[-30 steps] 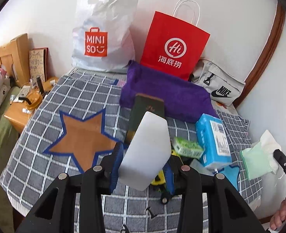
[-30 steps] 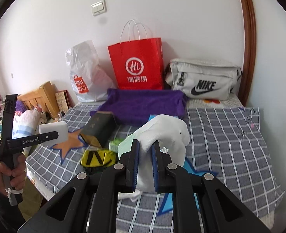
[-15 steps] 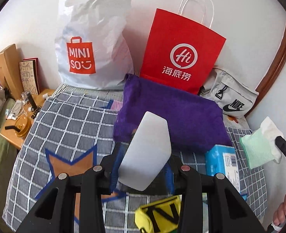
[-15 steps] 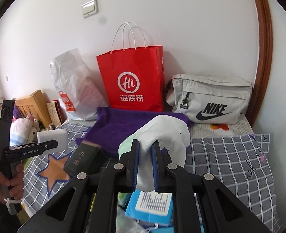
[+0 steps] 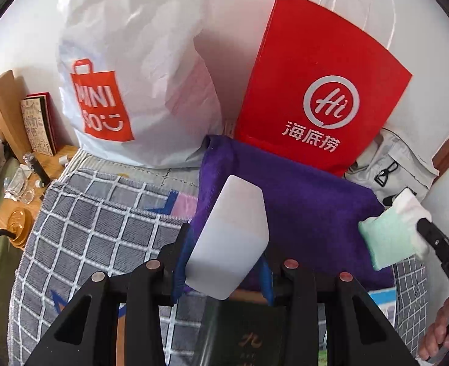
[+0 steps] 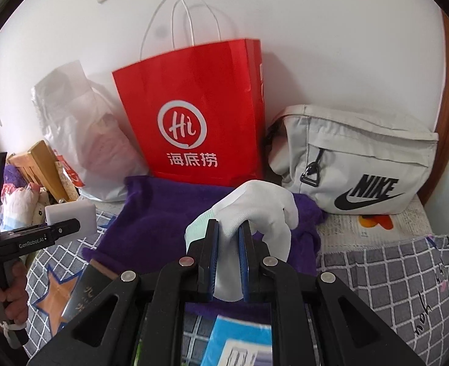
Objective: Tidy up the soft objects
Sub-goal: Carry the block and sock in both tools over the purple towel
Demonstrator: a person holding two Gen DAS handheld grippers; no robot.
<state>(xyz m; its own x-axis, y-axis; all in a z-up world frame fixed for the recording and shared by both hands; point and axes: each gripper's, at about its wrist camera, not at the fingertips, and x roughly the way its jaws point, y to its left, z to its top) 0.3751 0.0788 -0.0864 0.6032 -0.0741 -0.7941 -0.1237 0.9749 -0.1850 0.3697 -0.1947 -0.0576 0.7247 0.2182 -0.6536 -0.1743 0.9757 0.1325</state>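
Note:
My left gripper [image 5: 221, 262] is shut on a white sponge block [image 5: 230, 238] and holds it in the air over the near edge of a folded purple towel [image 5: 300, 201]. The block also shows in the right wrist view [image 6: 71, 216]. My right gripper [image 6: 228, 244] is shut on a white glove with a mint-green cuff [image 6: 255, 210], held above the same towel [image 6: 169, 213]. The glove shows at the right of the left wrist view [image 5: 389, 238].
A red paper bag [image 6: 200, 116], a white Miniso plastic bag [image 5: 132, 70] and a grey Nike pouch [image 6: 355, 161] stand against the wall behind the towel. A dark box [image 5: 248, 332], a blue tissue pack [image 6: 236, 344] and the checked bedcover [image 5: 96, 228] lie below. A wooden nightstand [image 5: 19, 201] is at left.
Both grippers have moved forward toward the wall with their loads; the bags and purple towel are now much closer, and the items on the bedcover have slid beneath the grippers.

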